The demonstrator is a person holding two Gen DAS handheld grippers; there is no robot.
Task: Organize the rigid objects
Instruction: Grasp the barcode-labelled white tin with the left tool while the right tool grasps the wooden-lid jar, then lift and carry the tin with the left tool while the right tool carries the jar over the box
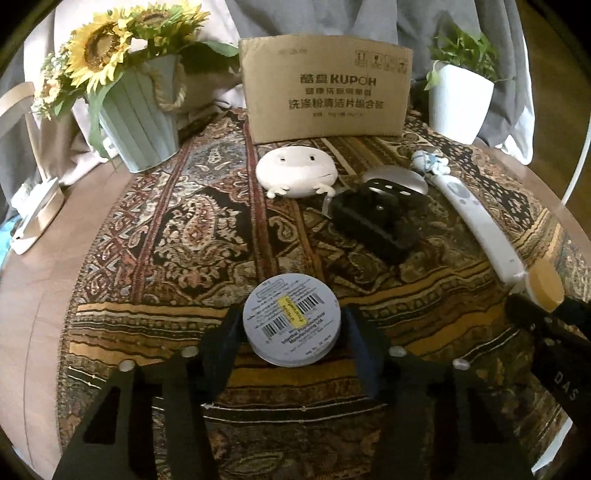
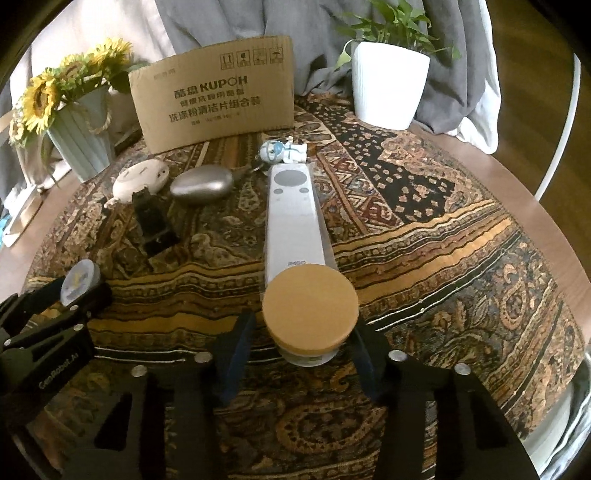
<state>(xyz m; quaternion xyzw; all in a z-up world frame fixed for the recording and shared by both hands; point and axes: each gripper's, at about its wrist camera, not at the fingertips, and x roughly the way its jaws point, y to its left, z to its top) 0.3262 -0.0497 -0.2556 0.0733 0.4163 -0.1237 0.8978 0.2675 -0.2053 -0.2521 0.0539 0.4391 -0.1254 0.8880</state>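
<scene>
Left gripper (image 1: 291,328) has its jaws narrowed against the flat round tin (image 1: 291,319), near the front edge of the patterned cloth (image 1: 184,229). Right gripper (image 2: 306,339) likewise clamps the wooden-lidded jar (image 2: 310,306), which touches the remote's (image 2: 295,218) near end; the remote's long axis runs straight away toward the cardboard box (image 2: 214,103).

A lived-in home is shown, most likely a sitting or dining corner. A round wooden bench (image 1: 33,295) is covered by a woven cloth (image 1: 207,236) with a paisley pattern. Decoration is provided by sunflowers (image 1: 99,48) in a pale green bucket (image 1: 142,122) with a rope handle, and by a leafy plant (image 2: 397,27) in a white pot (image 2: 388,88). Grey and cream fabric (image 2: 229,22) is draped behind. Household odds and ends are laid about: a white remote control (image 2: 293,218), a small astronaut figure (image 2: 282,150), and a cardboard box flap (image 1: 325,88) printed with Chinese text.
</scene>
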